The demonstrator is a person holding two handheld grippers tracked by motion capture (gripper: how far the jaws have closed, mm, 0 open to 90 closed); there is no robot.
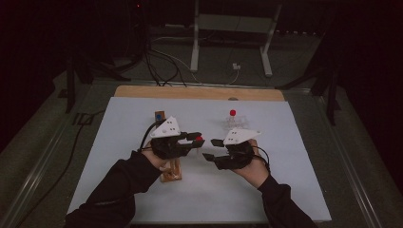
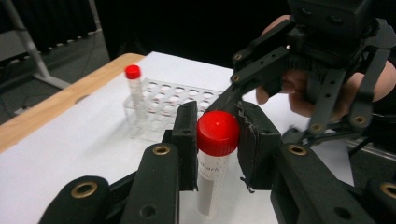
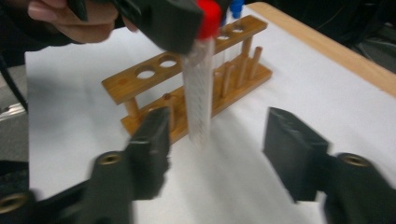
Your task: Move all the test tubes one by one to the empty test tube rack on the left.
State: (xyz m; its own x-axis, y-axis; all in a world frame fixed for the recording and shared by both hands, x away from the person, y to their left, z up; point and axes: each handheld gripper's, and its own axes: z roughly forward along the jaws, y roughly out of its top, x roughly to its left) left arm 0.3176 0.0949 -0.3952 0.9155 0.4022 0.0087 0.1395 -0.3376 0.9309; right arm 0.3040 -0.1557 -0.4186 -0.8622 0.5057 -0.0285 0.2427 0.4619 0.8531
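The red-capped tube [image 2: 212, 163] hangs upright above the bench [image 1: 285, 190], clamped at its cap between the pads of the left gripper [image 1: 196, 138]; its clear body carries a printed label and hangs free below the jaws. Because the hold sits on the cap alone, the body can swing or slip down if the clamp slackens, and a knock could twist the cap instead of moving the tube. The right gripper [image 1: 210, 148] stands open just beside it, jaws spread to either side of the tube's lower body in the right gripper view; closing off-centre would push the tube sideways out of the left gripper's hold, and releasing early would drop it onto the bench. The wooden rack [image 3: 187, 88] lies close behind, so a swinging tube may strike its top bar. A clear plastic rack [image 2: 173, 100] farther off holds a second red-capped tube [image 2: 134, 88], well apart from both grippers.
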